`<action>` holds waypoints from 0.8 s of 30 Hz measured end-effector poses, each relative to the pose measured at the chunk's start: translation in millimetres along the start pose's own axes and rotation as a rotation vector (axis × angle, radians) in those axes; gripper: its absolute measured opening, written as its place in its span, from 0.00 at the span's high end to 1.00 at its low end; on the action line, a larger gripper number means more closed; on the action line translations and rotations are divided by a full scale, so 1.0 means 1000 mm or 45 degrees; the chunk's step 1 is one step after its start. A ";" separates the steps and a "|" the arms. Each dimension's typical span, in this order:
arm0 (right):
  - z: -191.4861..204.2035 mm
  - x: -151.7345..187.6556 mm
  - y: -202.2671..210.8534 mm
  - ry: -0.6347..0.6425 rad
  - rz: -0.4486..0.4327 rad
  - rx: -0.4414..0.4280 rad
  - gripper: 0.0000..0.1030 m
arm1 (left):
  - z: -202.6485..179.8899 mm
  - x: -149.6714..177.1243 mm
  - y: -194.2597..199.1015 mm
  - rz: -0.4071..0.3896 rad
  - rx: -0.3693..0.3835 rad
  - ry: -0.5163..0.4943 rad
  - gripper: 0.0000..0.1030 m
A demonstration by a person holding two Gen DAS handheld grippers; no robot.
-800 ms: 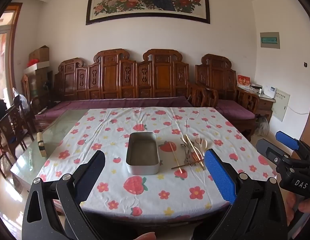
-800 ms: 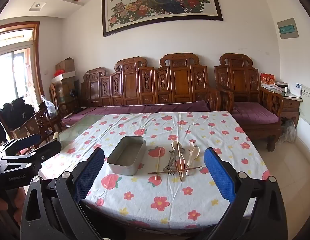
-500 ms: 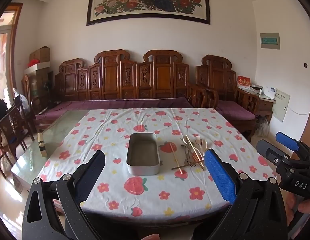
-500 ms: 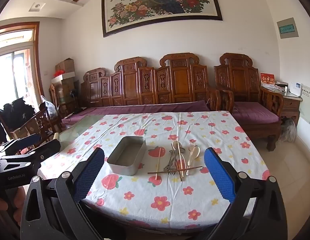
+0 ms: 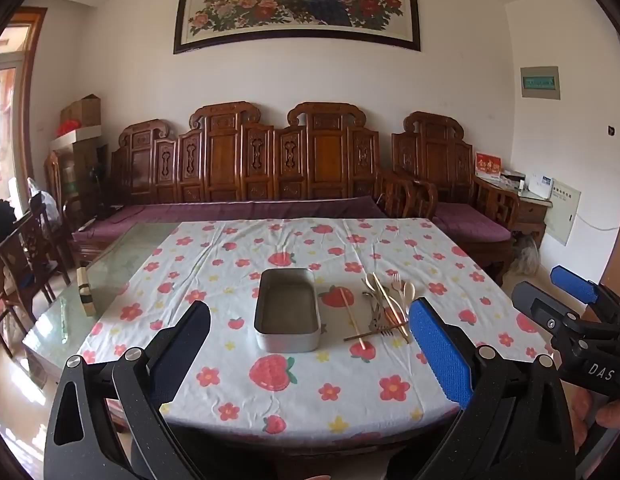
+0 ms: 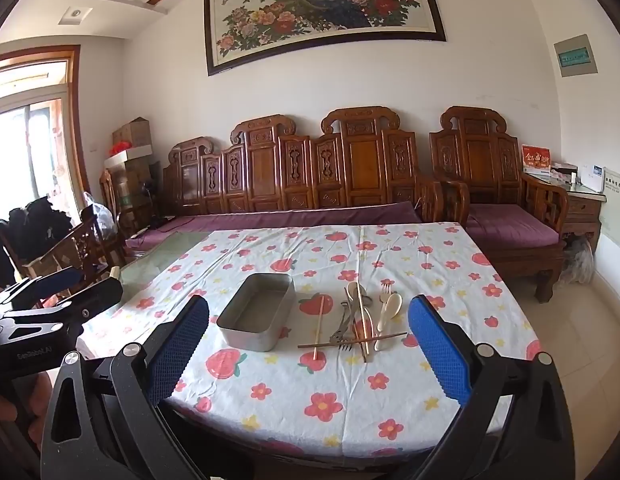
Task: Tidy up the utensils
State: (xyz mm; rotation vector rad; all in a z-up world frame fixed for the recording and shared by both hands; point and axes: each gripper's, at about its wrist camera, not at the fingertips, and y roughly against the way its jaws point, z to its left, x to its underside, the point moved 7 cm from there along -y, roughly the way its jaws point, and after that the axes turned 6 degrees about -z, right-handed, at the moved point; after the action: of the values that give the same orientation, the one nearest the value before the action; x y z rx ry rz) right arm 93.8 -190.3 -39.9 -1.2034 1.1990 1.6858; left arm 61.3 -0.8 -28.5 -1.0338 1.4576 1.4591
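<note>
Left wrist view: left gripper [image 5: 310, 344] low at six o'clock, jaws spread wide, pinching nothing, short of the near edge of one table [image 5: 270, 432] under a flowered cloth [image 5: 238, 240]. One metal tin [image 5: 288, 312] at centre, open and bare inside. Just beside it at three o'clock, the utensil pile [image 5: 383, 306]: two pale spoons, one pale fork, at least two metal pieces tangled together (exact count cannot be told), and three chopsticks — one pale, alone toward the tin, one pale across the pile, one dark lying crosswise at the near end. Right gripper [image 5: 565, 300] at four o'clock, off the table's right edge, one blue pad showing. One carved bench [image 5: 246, 160] and one armchair [image 5: 437, 160] at twelve o'clock, one framed peacock picture [image 5: 298, 0] above. Right wrist view: right gripper [image 6: 308, 340] at six o'clock, jaws spread wide, clasping nothing. Same tin [image 6: 258, 314] at eleven o'clock from the gap between the pads, utensil pile [image 6: 361, 316] at one o'clock, apart from the tin. Left gripper [image 6: 62, 284] at nine o'clock, beside the table's left edge.
</note>
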 end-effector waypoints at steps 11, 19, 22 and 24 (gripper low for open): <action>-0.001 0.001 0.000 -0.002 0.000 0.000 0.03 | 0.000 0.000 0.000 -0.004 -0.001 -0.001 0.06; -0.002 0.002 0.000 -0.004 0.000 -0.001 0.03 | -0.001 -0.003 0.000 -0.008 -0.001 -0.002 0.06; -0.004 0.002 0.000 -0.003 0.001 -0.001 0.03 | -0.002 -0.007 0.001 -0.012 -0.001 -0.004 0.06; -0.006 0.002 0.000 -0.004 0.002 -0.002 0.03 | -0.003 -0.010 0.001 -0.014 -0.001 -0.005 0.06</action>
State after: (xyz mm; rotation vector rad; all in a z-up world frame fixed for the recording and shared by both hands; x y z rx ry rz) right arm 94.6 -195.6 -42.1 -1.2008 1.1975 1.6893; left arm 63.9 -3.3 -18.6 -1.0378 1.4463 1.4532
